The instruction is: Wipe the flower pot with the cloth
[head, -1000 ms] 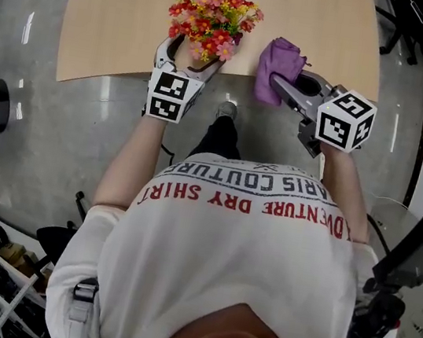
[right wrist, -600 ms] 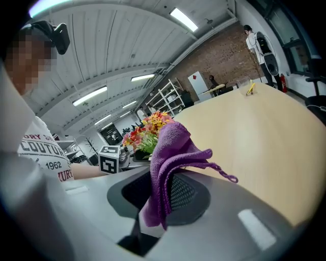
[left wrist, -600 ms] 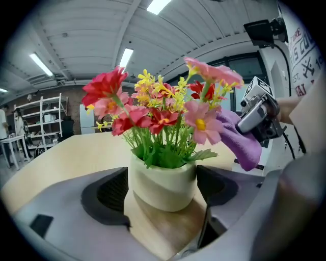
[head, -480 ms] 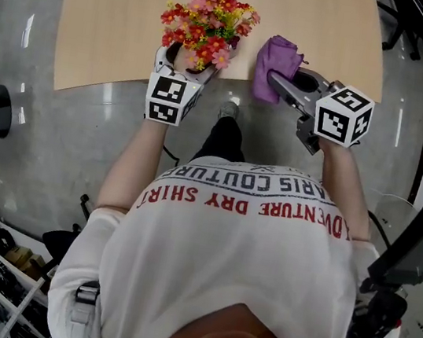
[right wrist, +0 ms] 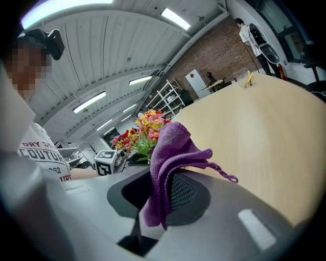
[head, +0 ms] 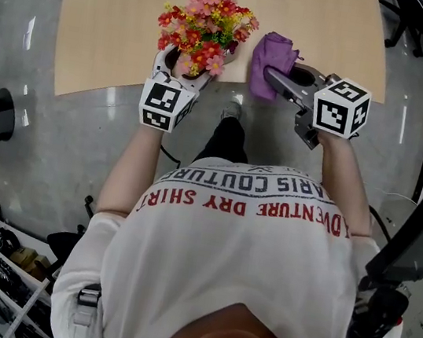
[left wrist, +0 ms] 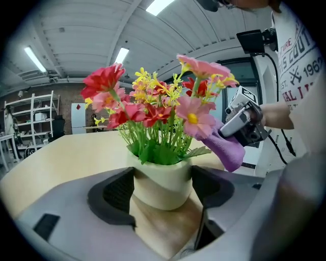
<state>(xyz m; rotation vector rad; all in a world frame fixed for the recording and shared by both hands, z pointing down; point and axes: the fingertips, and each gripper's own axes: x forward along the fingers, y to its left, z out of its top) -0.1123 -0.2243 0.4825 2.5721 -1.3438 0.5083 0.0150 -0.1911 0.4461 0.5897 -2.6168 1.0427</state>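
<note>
At the worktop's (head: 124,15) near edge, the left gripper (head: 182,66), its jaws just closing, clasps the pot (left wrist: 162,179) by its stiff, smooth, probably light sides. The right gripper (right wrist: 163,191) pinches the limp cloth (right wrist: 170,148) beside it.

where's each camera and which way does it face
Head view: on the person's head, facing steeply down at the table; shirt, forearms, left gripper, right gripper show.
Left gripper view: rides the left gripper, looks along its jaws, which have just been closing on the flower pot between them.
Right gripper view: rides the right gripper, looks along jaws shut on the cloth.
Shared: both gripper views show the flowers.
</note>
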